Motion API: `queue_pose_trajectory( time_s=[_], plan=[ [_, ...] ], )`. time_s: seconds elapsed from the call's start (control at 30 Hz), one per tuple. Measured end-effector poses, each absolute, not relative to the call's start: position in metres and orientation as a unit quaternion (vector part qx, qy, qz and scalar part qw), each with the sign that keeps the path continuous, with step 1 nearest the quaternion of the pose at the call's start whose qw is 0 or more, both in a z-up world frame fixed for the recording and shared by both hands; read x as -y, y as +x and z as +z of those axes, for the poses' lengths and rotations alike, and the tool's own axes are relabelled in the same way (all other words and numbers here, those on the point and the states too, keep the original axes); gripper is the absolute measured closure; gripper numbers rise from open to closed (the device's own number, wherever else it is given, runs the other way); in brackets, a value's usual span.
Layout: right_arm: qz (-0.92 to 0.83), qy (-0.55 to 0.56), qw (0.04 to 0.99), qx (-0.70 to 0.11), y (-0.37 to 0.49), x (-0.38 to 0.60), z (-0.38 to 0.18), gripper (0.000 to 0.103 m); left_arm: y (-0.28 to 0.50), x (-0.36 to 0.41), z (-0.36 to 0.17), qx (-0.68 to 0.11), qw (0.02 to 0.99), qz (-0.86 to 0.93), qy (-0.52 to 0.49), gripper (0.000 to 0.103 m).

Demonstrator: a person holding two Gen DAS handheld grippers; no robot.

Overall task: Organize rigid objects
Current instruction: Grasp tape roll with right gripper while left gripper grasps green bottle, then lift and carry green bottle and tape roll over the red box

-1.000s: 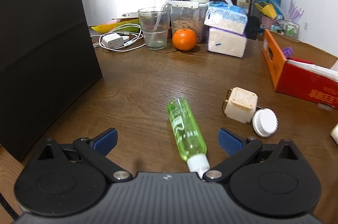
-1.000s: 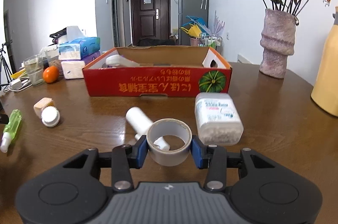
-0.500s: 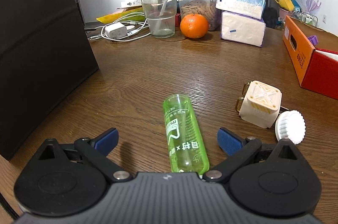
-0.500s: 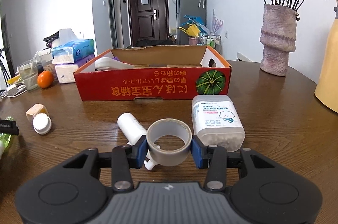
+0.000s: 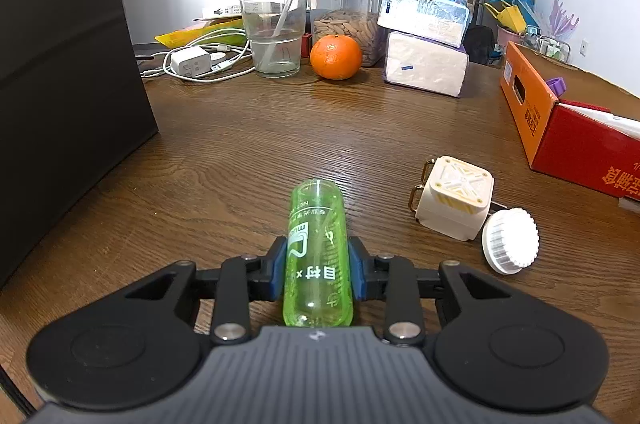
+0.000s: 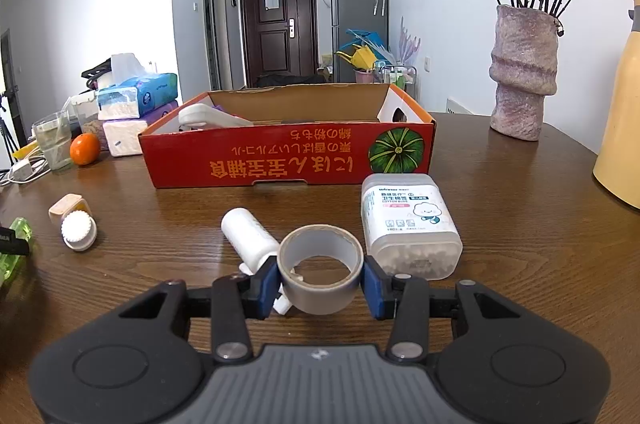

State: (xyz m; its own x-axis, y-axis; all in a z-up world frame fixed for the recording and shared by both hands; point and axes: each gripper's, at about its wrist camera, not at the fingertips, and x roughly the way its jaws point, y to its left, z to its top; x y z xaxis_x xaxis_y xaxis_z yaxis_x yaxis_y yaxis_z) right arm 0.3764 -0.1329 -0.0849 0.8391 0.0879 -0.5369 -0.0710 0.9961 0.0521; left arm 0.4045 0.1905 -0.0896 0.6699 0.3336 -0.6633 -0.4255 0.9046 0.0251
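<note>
**Left wrist view: both grippers loaded, box only partly filled**

Left wrist view: left gripper clamped on green bottle, blue pads pressed to both sides of the barrel, base pointing away from camera. Bottle lying along the table; whether lifted clear of the wood, cannot tell. Just to the right: cream cube touching white ribbed cap, both loose on the table. Box at far right, well apart from the bottle.

Right wrist view: right gripper clenched on tape roll, pads against its outer wall, opening facing up. White bottle lying just behind and left of the roll; swab container just to the right, on the table.

Progress, judged: box already holding a white item at its left end, and a purple piece seen from the left view. Most of the floor hidden by the front wall. Two things gripped, not yet delivered. Still out on the table: cream cube, ribbed cap, white bottle, swab container. Task roughly early-to-middle, assuming the box as destination.

Orange, glass, tissue packs at the far edge; probably not part of the sort.
</note>
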Motion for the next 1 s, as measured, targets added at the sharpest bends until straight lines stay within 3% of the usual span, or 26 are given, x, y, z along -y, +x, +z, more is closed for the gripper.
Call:
queue_pose_trajectory(
  time_s=[1.0],
  plan=[
    [0.065,0.020,0.961,-0.268,0.367,0.130,-0.076,0.061,0.349,-0.138,-0.048,-0.284,0.945,0.131,-0.094,0.071]
  ],
)
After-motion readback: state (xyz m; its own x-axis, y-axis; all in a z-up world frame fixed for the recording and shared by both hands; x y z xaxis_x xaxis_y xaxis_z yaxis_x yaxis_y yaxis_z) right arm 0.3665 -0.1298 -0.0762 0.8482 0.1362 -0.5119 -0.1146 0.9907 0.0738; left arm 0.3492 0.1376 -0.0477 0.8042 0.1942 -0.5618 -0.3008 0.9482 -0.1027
